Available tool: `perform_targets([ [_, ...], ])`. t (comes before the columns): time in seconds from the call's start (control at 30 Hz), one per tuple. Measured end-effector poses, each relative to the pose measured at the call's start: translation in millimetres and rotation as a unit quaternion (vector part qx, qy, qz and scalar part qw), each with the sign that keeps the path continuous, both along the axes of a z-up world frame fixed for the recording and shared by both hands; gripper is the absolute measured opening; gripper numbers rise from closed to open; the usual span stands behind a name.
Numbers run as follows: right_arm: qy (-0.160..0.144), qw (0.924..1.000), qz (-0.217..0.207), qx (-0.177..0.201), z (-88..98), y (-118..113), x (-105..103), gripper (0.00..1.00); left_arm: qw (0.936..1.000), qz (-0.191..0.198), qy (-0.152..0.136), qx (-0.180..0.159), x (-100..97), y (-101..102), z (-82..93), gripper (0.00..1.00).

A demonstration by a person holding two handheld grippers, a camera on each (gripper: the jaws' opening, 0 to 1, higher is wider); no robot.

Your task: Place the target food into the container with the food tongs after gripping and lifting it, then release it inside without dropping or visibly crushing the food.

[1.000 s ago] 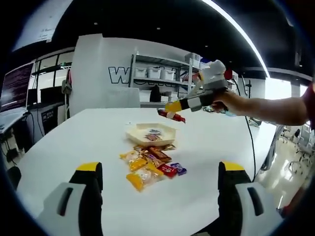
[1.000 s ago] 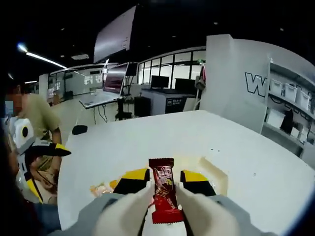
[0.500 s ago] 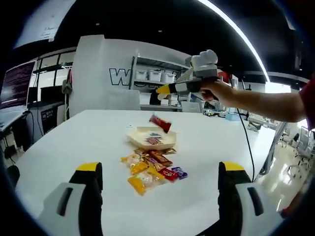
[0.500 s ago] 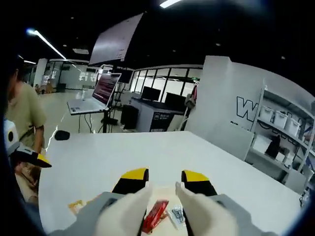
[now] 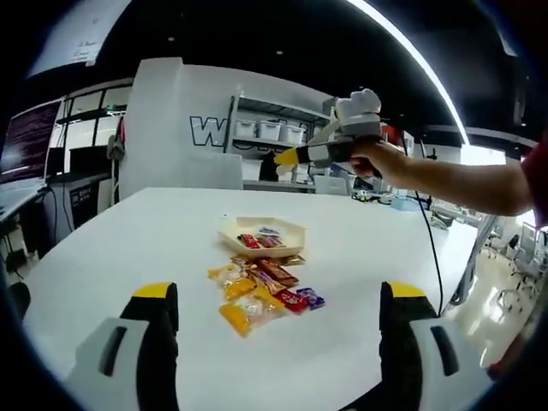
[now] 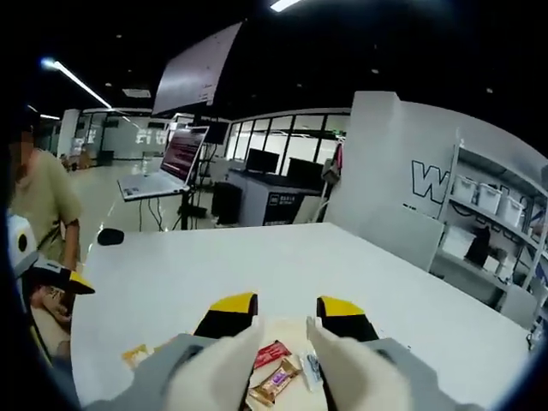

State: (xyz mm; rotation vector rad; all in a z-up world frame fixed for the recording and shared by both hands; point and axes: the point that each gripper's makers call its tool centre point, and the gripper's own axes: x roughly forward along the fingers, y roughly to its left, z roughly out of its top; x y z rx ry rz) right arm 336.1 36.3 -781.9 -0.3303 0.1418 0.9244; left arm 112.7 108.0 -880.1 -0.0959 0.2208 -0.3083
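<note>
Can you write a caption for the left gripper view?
Raised right tool hovers open above a tray of snacks, loose wrapped snacks nearby.

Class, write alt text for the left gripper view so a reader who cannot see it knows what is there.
A hand-held right gripper, open and empty, hovers above a cream tray holding wrapped snacks, including a red packet, on a white table. A pile of snacks lies in front of the tray, and the left gripper stands open in the foreground.

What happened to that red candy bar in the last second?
The right gripper let go of the red-wrapped candy bar; it dropped into the cream hexagonal tray and lies there now. The pile of wrapped snacks on the white table stayed put.
</note>
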Motion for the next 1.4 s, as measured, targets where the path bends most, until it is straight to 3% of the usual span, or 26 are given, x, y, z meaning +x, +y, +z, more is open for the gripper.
perform_targets([
  [0.1, 0.033, 0.9985, -0.009, 0.043, 4.4, -6, 1, 0.21, 1.0, 0.004, -0.005, 0.006, -1.9, 3, 1.0, 0.95],
  [0.3, 0.031, 0.9984, -0.018, 0.043, 4.7, -18, 4, 0.21, 0.9999, 0.012, -0.004, 0.0, -2.5, 10, 1.5, 0.95],
  [0.43, 0.072, 0.9944, -0.029, 0.072, -6.6, -26, 2, 0.21, 0.9999, 0.011, -0.004, 0.0, -3.8, 8, -0.1, 0.95],
  [0.5, 0.07, 0.9951, -0.028, 0.063, -19.1, -26, -2, 0.21, 0.9999, 0.01, -0.002, 0.001, -3.9, 7, -3.0, 0.95],
  [0.67, 0.108, 0.9926, -0.021, 0.051, -53.2, -22, -13, 0.21, 1.0, 0.008, 0.004, 0.005, -4.8, 7, -6.4, 0.95],
  [0.77, 0.111, 0.9931, -0.012, 0.036, -60.0, -18, -21, 0.2, 0.9999, 0.011, 0.001, 0.004, -6.4, 10, -3.8, 0.95],
  [0.83, 0.139, 0.9896, 0.0, 0.038, -64.3, -12, -29, 0.2, 0.9999, 0.016, -0.002, 0.0, -6.1, 13, -2.3, 0.95],
  [0.97, 0.139, 0.9897, 0.006, 0.036, -63.6, -10, -33, 0.2, 0.9998, 0.017, -0.003, -0.002, -5.9, 14, -0.9, 0.95],
  [1.17, 0.136, 0.9902, 0.024, 0.016, -82.2, -10, -49, 0.21, 0.9999, 0.016, 0.001, 0.003, -6.6, 12, -6.0, 0.95],
  [1.23, 0.157, 0.9872, 0.025, 0.011, -90.6, -13, -51, 0.21, 0.9999, 0.016, 0.003, -0.001, -7.0, 11, -7.7, 0.95],
  [1.4, 0.169, 0.9852, 0.028, 0.012, -94.0, -18, -56, 0.21, 0.9999, 0.011, 0.003, 0.004, -8.0, 9, -7.0, 0.94],
])
